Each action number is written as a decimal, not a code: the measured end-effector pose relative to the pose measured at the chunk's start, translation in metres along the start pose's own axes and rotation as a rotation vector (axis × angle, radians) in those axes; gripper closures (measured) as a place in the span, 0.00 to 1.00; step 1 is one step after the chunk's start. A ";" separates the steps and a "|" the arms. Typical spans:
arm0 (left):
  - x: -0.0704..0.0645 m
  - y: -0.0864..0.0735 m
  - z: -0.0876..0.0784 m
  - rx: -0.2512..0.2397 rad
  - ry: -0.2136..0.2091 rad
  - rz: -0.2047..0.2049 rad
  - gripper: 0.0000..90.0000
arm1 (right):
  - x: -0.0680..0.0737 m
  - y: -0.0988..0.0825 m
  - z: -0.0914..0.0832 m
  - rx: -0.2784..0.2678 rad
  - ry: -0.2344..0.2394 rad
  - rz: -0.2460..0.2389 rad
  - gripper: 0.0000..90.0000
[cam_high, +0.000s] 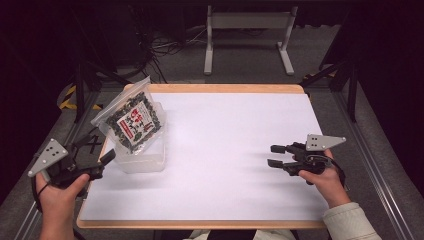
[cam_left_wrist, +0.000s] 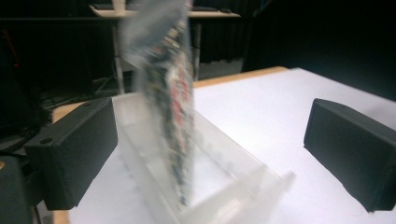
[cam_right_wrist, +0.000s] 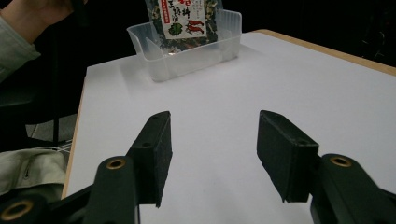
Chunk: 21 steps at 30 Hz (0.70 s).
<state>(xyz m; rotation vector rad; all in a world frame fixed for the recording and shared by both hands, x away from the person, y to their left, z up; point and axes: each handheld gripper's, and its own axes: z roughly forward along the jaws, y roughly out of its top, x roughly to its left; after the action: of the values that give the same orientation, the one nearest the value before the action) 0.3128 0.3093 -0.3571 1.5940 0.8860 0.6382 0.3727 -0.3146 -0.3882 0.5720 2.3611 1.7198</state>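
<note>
Clear plastic bin (cam_high: 145, 159) at left of the high view, on the white table (cam_high: 225, 150) near its left edge. Sealed packet (cam_high: 134, 122) of dark dried contents with red-and-white label standing upright inside bin, leaning toward upper left. Left tongs (cam_high: 102, 162) at lower left, just beside bin, jaws wide apart, nothing held. Right tongs (cam_high: 272, 156) at right, low over bare table, jaws apart, empty, well apart from bin.
</note>
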 end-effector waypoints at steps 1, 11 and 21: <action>-0.004 -0.001 0.000 0.001 -0.007 0.004 0.04 | 0.000 -0.001 -0.002 -0.002 -0.006 0.003 0.50; -0.055 0.011 0.022 0.041 -0.204 0.067 0.04 | 0.001 -0.004 -0.020 -0.032 -0.063 0.031 0.40; -0.086 0.011 0.064 0.108 -0.327 0.107 0.04 | -0.001 -0.014 -0.030 -0.028 -0.115 0.046 0.33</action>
<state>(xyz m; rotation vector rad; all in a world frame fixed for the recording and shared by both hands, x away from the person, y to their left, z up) 0.3170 0.2014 -0.3544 1.7897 0.6038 0.3916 0.3603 -0.3453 -0.3913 0.7066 2.2593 1.6877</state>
